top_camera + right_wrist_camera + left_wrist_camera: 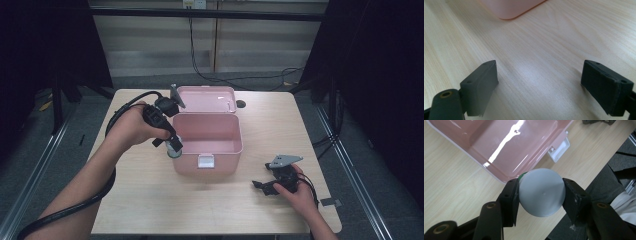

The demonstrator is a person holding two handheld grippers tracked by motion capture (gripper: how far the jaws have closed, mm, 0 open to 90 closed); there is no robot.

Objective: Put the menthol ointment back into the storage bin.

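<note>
The left hand-held gripper (541, 195) was pinching a round can (542, 192), its two black pads pressed against opposite sides of the body. In the left gripper view the can's plain grey circular end faced the camera, and a sliver of green showed at its upper left edge. In the high view the same gripper (172, 145) pointed downward beside the left wall of the pink storage box (186, 137), with the can (172, 149) just at the box's front left corner and outside the cavity. Whether the can was touching the worktop (140, 200) could not be told from that view.

The pink storage box stood open near the middle of the pale wooden worktop, its lid (207, 98) tilted back behind it and a white latch (205, 160) on the front wall. The left gripper view showed the glossy inside of the box (506, 142) and the latch (559, 148) beyond the can.

The right hand-held gripper (264, 187) lay low over the worktop near the front right, well apart from the box, held in the person's right hand (300, 197). In the right gripper view its jaws were spread wide with bare wood (536, 70) between the pads, and a rounded corner of the pink box (511, 8) sat ahead.
</note>
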